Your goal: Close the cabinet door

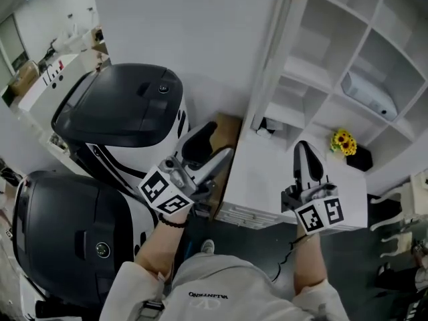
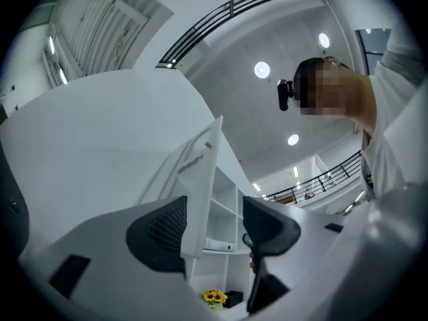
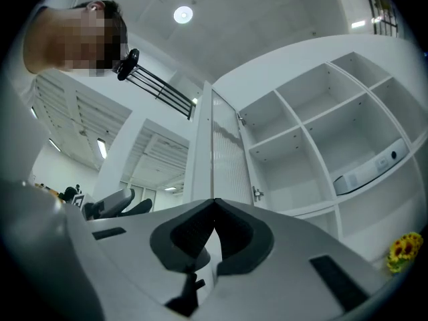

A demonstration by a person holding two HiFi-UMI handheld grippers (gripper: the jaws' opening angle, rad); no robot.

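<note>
Cabinet door (image 1: 269, 55) open, both tongs short of it.
The white door stands swung out at the left edge of the shelf cabinet (image 1: 306, 79); left tongs (image 1: 212, 151) gape empty, right tongs (image 1: 304, 149) are pressed together, holding nothing.

Lab-like hall: bulky black-and-white machines (image 1: 127, 112), mezzanine railings (image 2: 227, 9), ceiling downlights (image 2: 261, 69).

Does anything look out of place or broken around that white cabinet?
Only the cabinet door: it stands swung wide open, edge-on in the head view, leaving the shelves exposed. Nothing looks spilled or damaged, and the sunflowers sit upright in their compartment.
</note>
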